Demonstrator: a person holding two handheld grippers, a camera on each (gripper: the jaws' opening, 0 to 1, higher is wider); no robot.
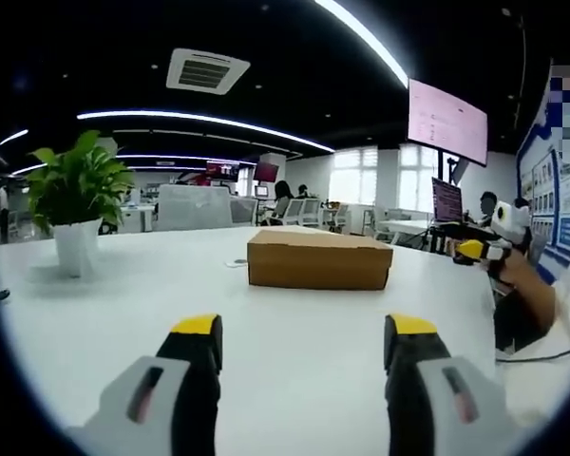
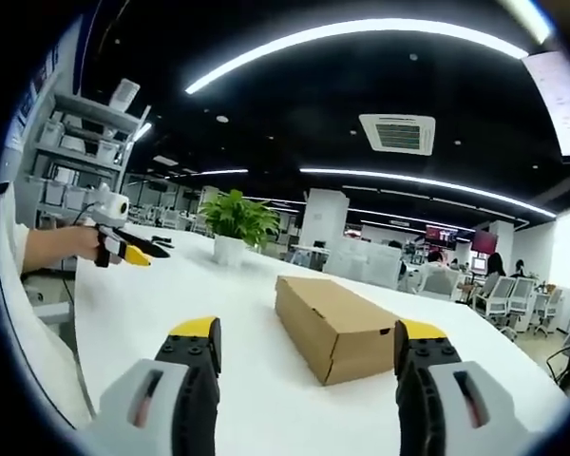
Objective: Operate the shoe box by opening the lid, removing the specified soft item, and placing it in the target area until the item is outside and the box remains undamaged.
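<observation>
**Shoe box closed on table, both grippers wide open and empty**

Shoe box [image 1: 318, 259] sits shut in the middle of the white table [image 1: 266, 361], lid flat, nothing touching it. Left gripper [image 1: 304, 356] hangs well short of the box, jaws spread wide, holding nothing. Right gripper [image 2: 309, 366] same: jaws wide apart, empty, box [image 2: 347, 323] ahead between them, seen corner-on. In the left gripper view the right gripper shows at the right edge [image 1: 484, 249], held in a hand [image 1: 522, 285]; in the right gripper view the left gripper shows at the left [image 2: 123, 245]. Potted plant [image 1: 76, 199] stands on the far left of the table, well apart from the box.

Risks, as a guess: the lid is not yet lifted. Cardboard is thin, so a hard pinch on the lid edge could crease or tear it. Lifting with one gripper while the other does not steady the base could drag or tip the whole box.

Hidden: the soft item is inside, unseen. Target area not identifiable. Cannot tell which side the lid hinges on. A small object [image 1: 236, 263] just beside the box is too small to name.
</observation>
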